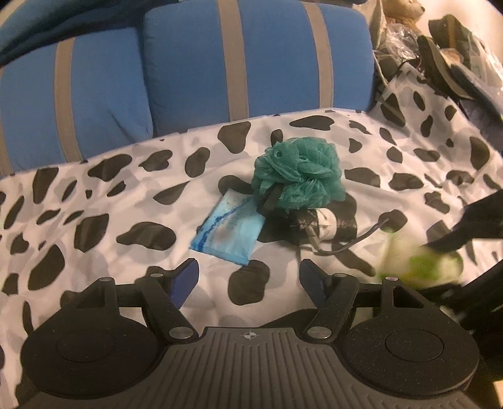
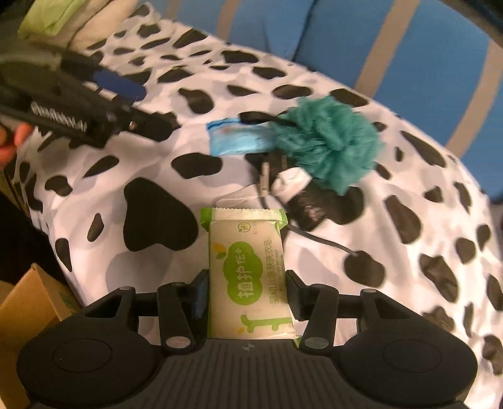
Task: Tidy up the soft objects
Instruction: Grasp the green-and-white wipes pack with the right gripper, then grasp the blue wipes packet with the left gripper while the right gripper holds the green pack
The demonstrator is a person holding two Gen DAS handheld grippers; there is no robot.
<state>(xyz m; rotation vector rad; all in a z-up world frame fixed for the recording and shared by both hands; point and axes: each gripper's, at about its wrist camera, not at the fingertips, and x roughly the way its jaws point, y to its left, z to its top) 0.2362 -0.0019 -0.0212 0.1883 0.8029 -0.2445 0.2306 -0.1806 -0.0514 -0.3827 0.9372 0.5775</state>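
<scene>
Between right gripper (image 2: 248, 291) jaws, soap packet (image 2: 248, 277) (clamped)

1. In the left wrist view, the green-and-white soap packet (image 1: 421, 261) is a motion-blurred smear right of the teal mesh bath pouf (image 1: 298, 173).
2. A brown plush toy (image 1: 404, 11), far behind the pouf, is cut off by the top edge.

A lived-in room of a home, seen over a sofa or bed.

A cow-spotted cover (image 1: 125, 201) is spread over the soft surface, backed by blue cushions (image 1: 239, 59) with grey stripes. A teddy bear (image 1: 405, 12) sits atop a heap of bags and plastic wrapping (image 1: 440, 53) at the far right. A cardboard box (image 2: 34, 302) stands beside the edge, and household bits such as a teal bath pouf (image 1: 297, 173) lie on the cover.
</scene>
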